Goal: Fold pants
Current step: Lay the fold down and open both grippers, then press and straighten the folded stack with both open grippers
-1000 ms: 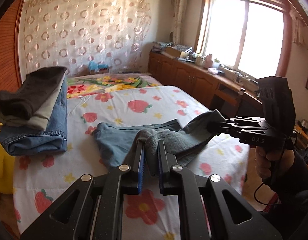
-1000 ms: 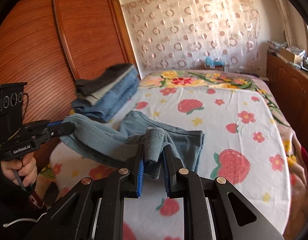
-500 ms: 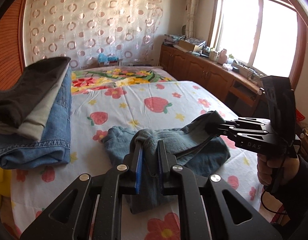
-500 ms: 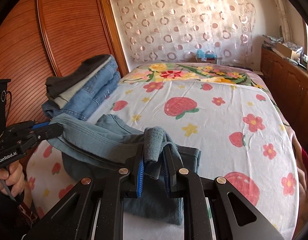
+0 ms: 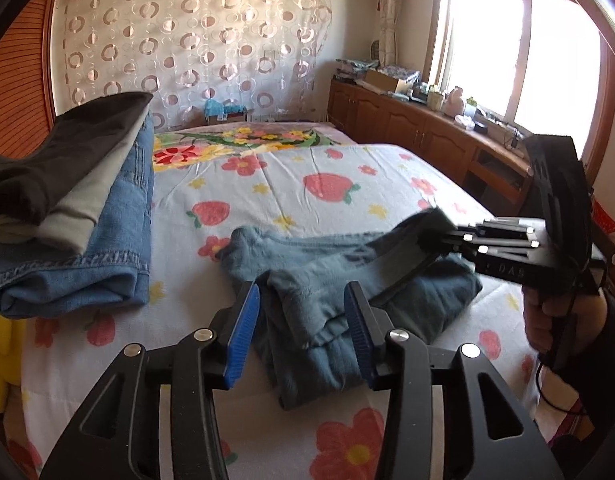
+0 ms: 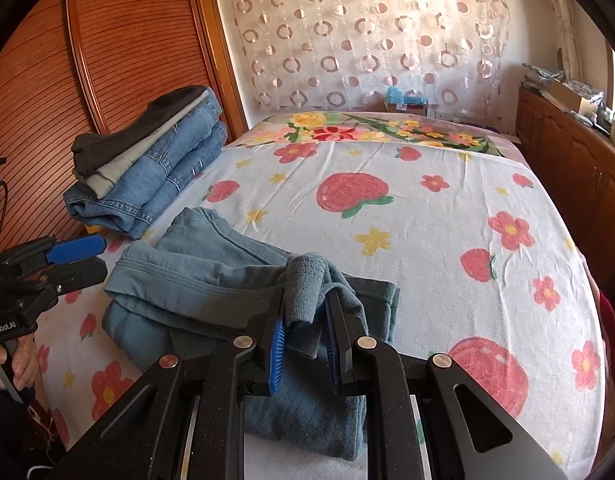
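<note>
Your left gripper [image 5: 303, 320] has just been opening: its pads stand clear of the blue-grey pants [image 6: 211, 280], whose waistband lies loose between them. Your right gripper [image 6: 305, 334] is clamped on the other waistband corner. Pants lie folded on the bedsheet [image 6: 427, 232], beside the stacked jeans [image 6: 155, 176].

1. The room is lit by strong daylight from the window [image 5: 523, 52], whose panes are blown out to white in the left wrist view.
2. The bedsheet [image 6: 427, 216] is evenly and brightly lit; only soft shadows are cast beneath the folded cloth.
3. Heavy fisheye bending is seen at the edges, and the corners are cut off by a dark vignette.
4. Slight motion blur is seen on the right gripper [image 5: 447, 236].
</note>
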Tool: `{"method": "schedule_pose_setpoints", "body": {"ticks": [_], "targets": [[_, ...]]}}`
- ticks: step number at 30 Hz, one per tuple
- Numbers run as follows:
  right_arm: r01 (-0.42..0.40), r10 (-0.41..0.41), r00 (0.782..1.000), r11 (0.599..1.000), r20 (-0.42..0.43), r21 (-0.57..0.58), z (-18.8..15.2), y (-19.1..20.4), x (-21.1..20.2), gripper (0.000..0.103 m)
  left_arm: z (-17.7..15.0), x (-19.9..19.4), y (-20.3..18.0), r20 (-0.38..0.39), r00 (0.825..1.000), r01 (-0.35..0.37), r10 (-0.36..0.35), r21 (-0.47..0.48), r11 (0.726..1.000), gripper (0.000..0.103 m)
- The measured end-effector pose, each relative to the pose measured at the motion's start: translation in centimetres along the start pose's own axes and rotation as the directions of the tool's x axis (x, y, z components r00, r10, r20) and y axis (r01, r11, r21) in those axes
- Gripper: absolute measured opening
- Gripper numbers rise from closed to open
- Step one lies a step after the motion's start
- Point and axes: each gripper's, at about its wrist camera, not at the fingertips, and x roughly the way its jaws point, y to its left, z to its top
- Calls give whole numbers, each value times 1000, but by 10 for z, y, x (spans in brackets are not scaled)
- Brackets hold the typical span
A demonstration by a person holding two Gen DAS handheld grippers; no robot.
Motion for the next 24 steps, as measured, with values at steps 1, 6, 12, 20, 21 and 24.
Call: {"method": "schedule_pose_setpoints", "body": {"ticks": [1, 6, 12, 20, 21, 24], "targets": [[1, -1, 1000, 1000, -2, -4, 0, -1, 2, 17, -3, 3, 1, -13, 1000, 2, -2, 1, 1000, 46], [20, -20, 1000, 1000, -4, -24, -1, -3, 0, 32, -20, 21, 7, -117, 993, 9, -10, -8, 1000, 46], [13, -13, 1000, 1000, 13, -20, -14, -11, -24, 40, -33, 15, 11, -121, 993, 4, -8, -37, 999, 46], [-15, 16, 998, 1000, -60, 17, -48, -25, -36, 40, -42, 12, 12, -114, 993, 31, -39, -76, 997, 39], [-12, 14, 998, 1000, -68, 23, -51, -27, -36, 40, -42, 14, 13, -119, 992, 26, -35, -78, 997, 36], [-8, 12, 997, 999, -78, 47, -53, -33, -34, 40, -42, 21, 14, -136, 990, 25, -37, -92, 995, 27]]}}
